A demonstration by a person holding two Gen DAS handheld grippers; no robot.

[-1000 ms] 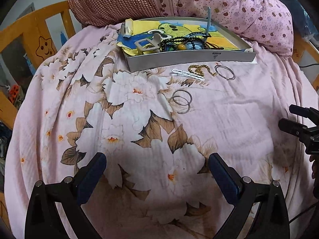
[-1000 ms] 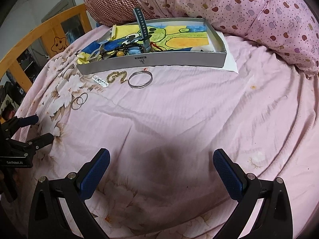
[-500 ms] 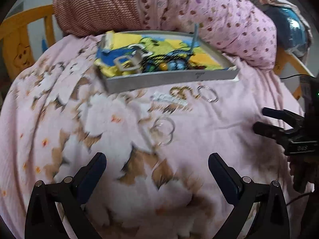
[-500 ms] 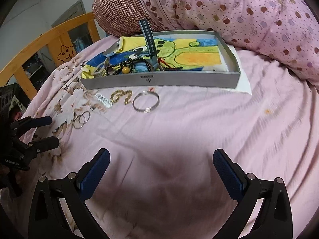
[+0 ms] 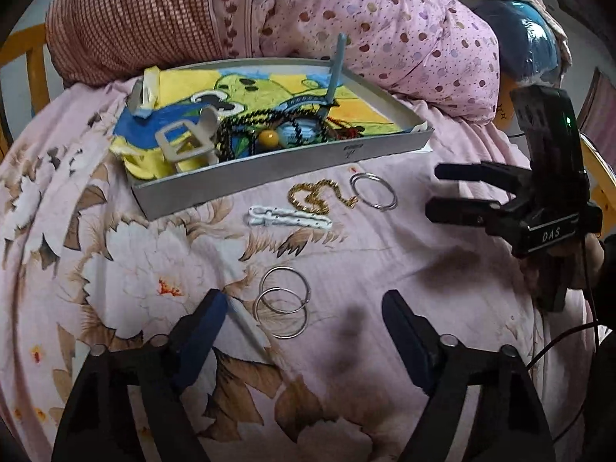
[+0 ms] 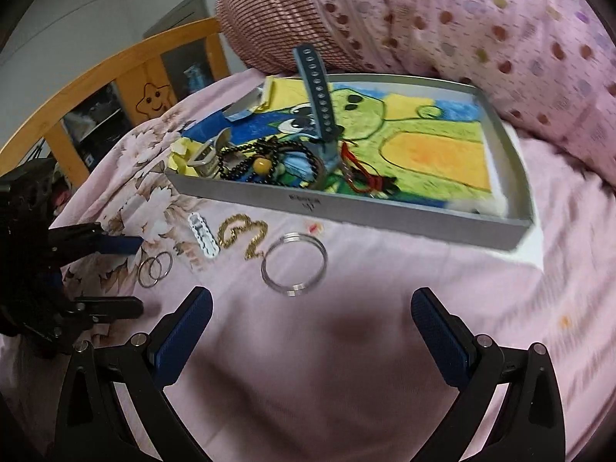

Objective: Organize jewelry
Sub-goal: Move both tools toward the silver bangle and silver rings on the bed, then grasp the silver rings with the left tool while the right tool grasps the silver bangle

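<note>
Here we see two shiny rings (image 5: 283, 306) lying overlapped on the flowery sheet (image 5: 115, 246), between our left gripper's (image 5: 304, 323) wide-apart fingers. Our right gripper (image 6: 312, 327) is spread wide too, holding nothing. The tray (image 5: 269, 165) holds a blurry tangle of beads.

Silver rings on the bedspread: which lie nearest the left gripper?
The overlapping pair of silver rings, just ahead of the open left gripper. The single larger bangle lies farther off, beside the gold chain near the tray.
</note>
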